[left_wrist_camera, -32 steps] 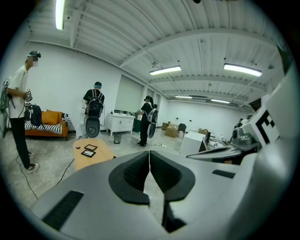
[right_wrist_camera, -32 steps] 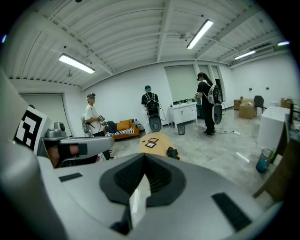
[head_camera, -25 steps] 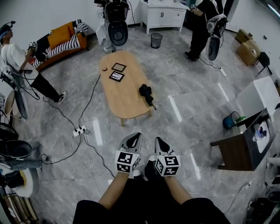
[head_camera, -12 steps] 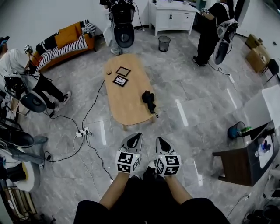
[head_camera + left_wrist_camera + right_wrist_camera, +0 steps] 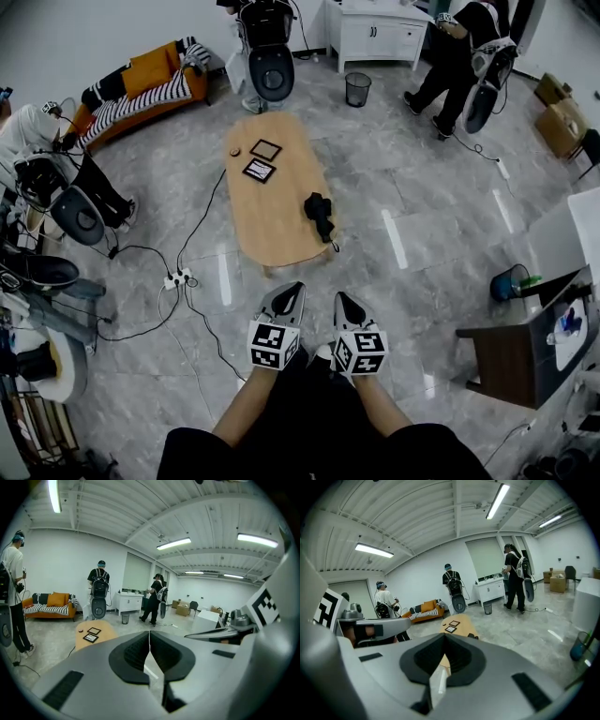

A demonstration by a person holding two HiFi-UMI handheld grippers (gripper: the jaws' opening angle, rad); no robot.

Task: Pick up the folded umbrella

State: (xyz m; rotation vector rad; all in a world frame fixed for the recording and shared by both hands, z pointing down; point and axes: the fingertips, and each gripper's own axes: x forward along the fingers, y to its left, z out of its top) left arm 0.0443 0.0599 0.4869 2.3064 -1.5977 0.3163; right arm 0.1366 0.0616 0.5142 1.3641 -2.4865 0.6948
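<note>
A long table (image 5: 281, 234) stands ahead of us in mid-floor. The folded umbrella (image 5: 319, 214) lies on the table's right side, toward the near end. On the far left part lies a flat frame (image 5: 258, 170), with a second frame (image 5: 265, 148) just behind it. Between us and the table, our left gripper (image 5: 298, 287) and right gripper (image 5: 338, 296) sit side by side. A power strip (image 5: 176, 278) lies on the floor left of the table. A sofa (image 5: 150, 80) stands far left, a cabinet (image 5: 380, 33) far behind, and a bin (image 5: 356, 89) before the cabinet.
</note>
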